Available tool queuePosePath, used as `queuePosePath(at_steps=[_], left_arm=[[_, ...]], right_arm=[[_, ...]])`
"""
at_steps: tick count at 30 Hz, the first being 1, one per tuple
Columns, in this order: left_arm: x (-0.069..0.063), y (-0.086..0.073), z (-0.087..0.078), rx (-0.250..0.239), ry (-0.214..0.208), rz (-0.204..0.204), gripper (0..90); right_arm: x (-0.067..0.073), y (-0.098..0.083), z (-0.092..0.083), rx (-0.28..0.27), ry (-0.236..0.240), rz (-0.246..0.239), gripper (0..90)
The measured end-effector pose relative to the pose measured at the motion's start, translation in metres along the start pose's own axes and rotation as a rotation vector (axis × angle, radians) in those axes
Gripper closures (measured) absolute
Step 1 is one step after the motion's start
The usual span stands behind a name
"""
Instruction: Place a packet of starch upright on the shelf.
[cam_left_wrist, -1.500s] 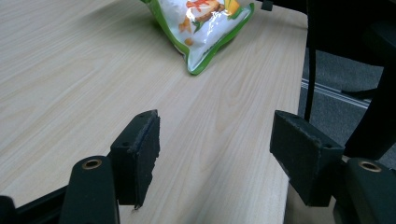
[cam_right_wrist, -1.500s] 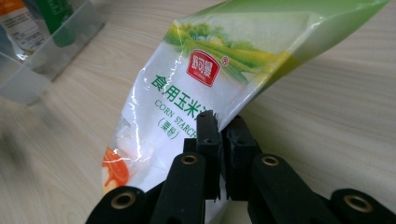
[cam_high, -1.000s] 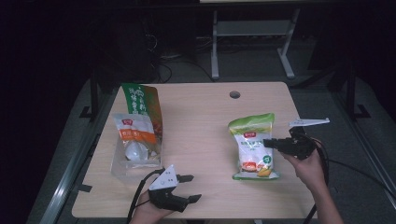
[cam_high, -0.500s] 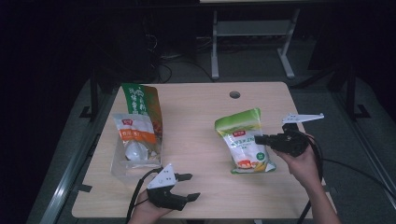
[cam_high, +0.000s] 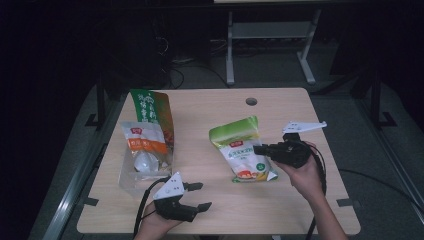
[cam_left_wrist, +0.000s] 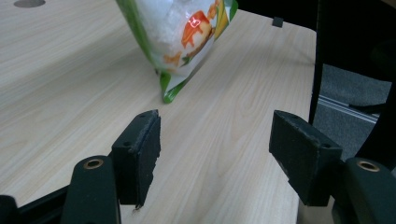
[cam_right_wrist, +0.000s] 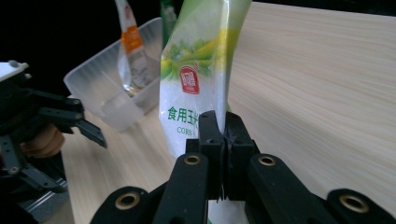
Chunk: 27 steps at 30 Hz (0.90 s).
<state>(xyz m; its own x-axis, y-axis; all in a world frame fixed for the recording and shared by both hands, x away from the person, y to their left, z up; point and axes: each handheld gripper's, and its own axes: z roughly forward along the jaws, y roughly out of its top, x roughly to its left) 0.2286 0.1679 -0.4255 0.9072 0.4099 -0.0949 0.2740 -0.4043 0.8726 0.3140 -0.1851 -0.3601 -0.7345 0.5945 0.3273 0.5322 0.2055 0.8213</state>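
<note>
The right gripper (cam_high: 258, 149), jaws closed on the side edge of the green bag (cam_high: 241, 148), is lifting it off the table (cam_high: 210, 107) & carrying it left toward the clear tub (cam_high: 131, 172), approx. halfway now, while the left gripper (cam_high: 198, 195) is waiting open near the tub.

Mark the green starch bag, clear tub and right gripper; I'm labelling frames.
green starch bag (cam_high: 243, 152), high view, printed front.
clear tub (cam_high: 131, 173), high view, front wall.
right gripper (cam_high: 259, 149), high view, closed fingers' tip.
</note>
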Motion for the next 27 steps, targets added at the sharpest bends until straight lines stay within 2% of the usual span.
queuePosePath(at_steps=[8,13,20,27], left_arm=[[0.001,0.0,-0.002,-0.001,0.011,-0.005,33.9],[0.004,0.0,-0.001,-0.005,0.016,-0.015,34.7],[0.009,0.005,0.006,0.001,0.019,-0.032,36.9],[0.01,0.013,0.02,0.002,0.015,-0.023,40.0]], right_arm=[[0.015,-0.001,0.023,-0.039,0.076,-0.01,88.2],[0.018,-0.013,0.033,-0.024,0.098,-0.023,88.1],[0.015,-0.029,0.027,0.005,0.114,-0.06,87.4],[0.012,-0.04,0.015,0.028,0.137,-0.083,85.6]])
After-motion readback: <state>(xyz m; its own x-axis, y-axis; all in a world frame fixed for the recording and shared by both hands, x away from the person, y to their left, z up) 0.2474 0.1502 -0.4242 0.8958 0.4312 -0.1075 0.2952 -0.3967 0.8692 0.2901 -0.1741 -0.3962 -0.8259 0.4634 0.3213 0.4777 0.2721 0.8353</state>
